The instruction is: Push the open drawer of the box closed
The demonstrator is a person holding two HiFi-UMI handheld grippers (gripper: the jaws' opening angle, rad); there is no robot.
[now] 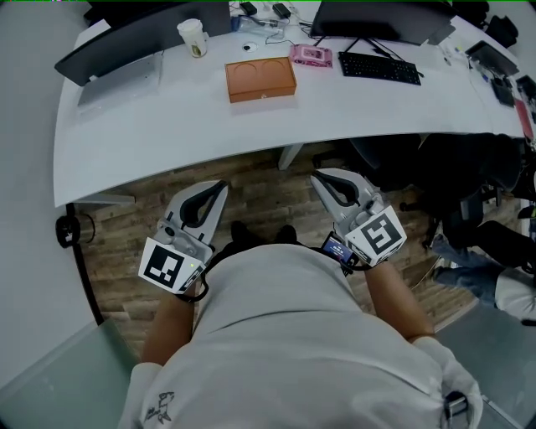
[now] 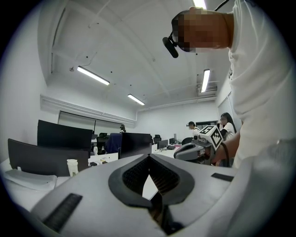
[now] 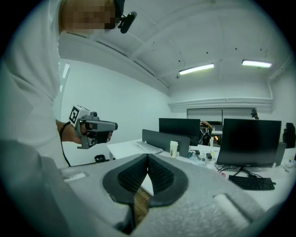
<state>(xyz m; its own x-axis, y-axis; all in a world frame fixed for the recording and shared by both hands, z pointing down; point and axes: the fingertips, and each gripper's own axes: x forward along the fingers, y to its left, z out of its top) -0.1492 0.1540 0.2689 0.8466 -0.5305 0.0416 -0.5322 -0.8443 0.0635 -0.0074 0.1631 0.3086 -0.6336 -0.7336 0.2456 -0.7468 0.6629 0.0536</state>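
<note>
An orange-brown box (image 1: 260, 78) lies on the white desk (image 1: 167, 126), toward its far side; from here I cannot tell how far its drawer stands out. Both grippers hang low in front of the person's body, short of the desk's near edge and well away from the box. The left gripper (image 1: 222, 184) is shut with nothing in it, its tips meeting in the left gripper view (image 2: 149, 156). To its right, the right gripper (image 1: 316, 176) is likewise shut and empty (image 3: 148, 155). Each gripper view also catches the other gripper off to the side.
A paper cup (image 1: 193, 38), a pink case (image 1: 311, 55), a black keyboard (image 1: 379, 67) and dark monitors (image 1: 377, 17) sit on the desk. A dark office chair (image 1: 469, 180) stands under its right part. People (image 2: 225, 126) are in the background.
</note>
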